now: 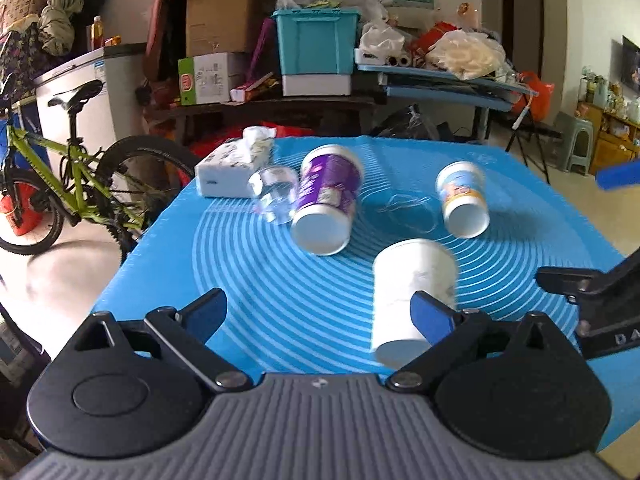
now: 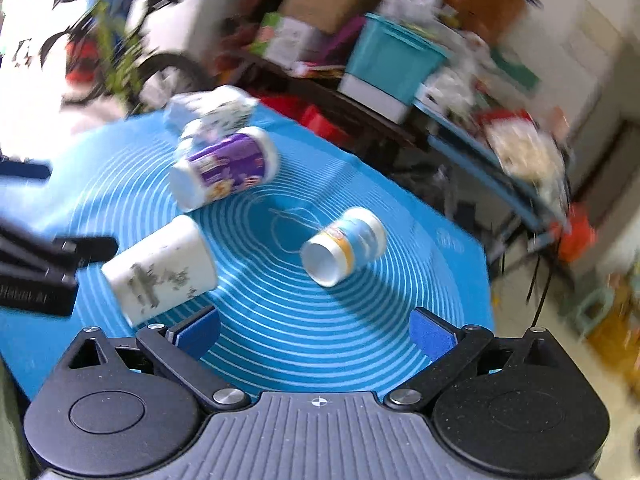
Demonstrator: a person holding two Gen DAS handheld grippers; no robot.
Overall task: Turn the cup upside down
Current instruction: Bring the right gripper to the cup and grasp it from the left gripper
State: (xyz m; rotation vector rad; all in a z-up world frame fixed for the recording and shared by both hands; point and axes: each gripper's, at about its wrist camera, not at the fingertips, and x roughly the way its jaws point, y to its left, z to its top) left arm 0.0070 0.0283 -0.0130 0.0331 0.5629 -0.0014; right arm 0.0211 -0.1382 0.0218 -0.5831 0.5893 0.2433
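Note:
Three paper cups stand upside down on the blue mat (image 1: 280,304). A purple cup (image 1: 326,200) is at the back, a small blue and orange cup (image 1: 462,198) to the right, and a plain white cup (image 1: 408,304) nearest. My left gripper (image 1: 320,316) is open and empty, its right finger in front of the white cup. In the right wrist view, which is blurred, the white cup (image 2: 160,270) is at left, the purple cup (image 2: 224,168) behind, the small cup (image 2: 346,246) in the middle. My right gripper (image 2: 316,332) is open and empty above the mat.
A clear plastic cup (image 1: 276,194) and a tissue pack (image 1: 236,168) sit at the mat's back left. A thin clear lid (image 1: 408,210) lies mid-mat. A green bicycle (image 1: 60,184) stands left of the table. Cluttered shelves with a teal bin (image 1: 316,40) stand behind.

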